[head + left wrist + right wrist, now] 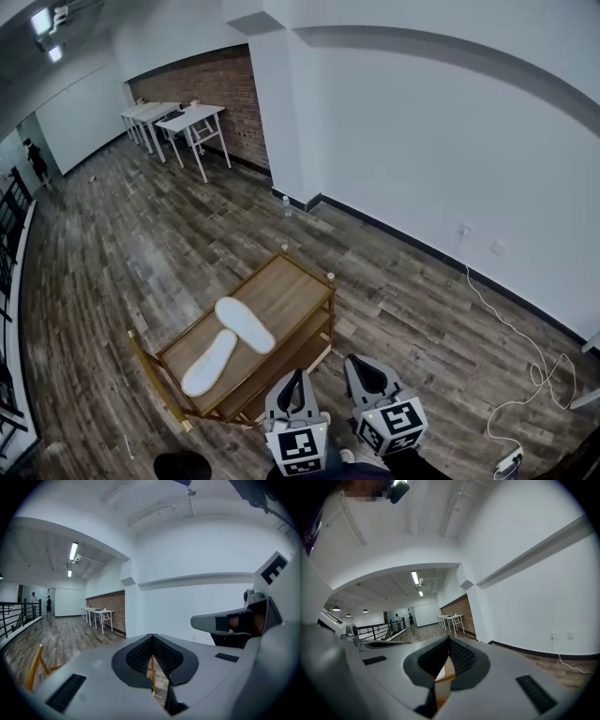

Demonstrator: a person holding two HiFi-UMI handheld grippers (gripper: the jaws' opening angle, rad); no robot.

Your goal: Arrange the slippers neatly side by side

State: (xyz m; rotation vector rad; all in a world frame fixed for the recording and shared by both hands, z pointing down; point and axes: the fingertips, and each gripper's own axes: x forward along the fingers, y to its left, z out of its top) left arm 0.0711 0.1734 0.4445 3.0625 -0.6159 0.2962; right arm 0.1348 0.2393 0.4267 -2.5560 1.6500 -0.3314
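Observation:
Two white slippers lie on a low wooden table (292, 281) in the head view. One slipper (245, 324) lies slanted near the table's middle. The other slipper (209, 363) lies nearer the left front, its tip close to the first one's end, so the pair forms an angle. My left gripper (294, 379) and right gripper (360, 367) hang side by side just off the table's near right edge, clear of both slippers. Both are shut with nothing between their jaws, as the left gripper (152, 640) and the right gripper (449, 641) show in their own views.
White desks (192, 120) stand by a brick wall far back. A small bottle (287, 205) stands on the wooden floor near the wall corner. A white cable (530, 370) runs to a power strip (507, 461) at the right. A railing (14, 220) borders the left.

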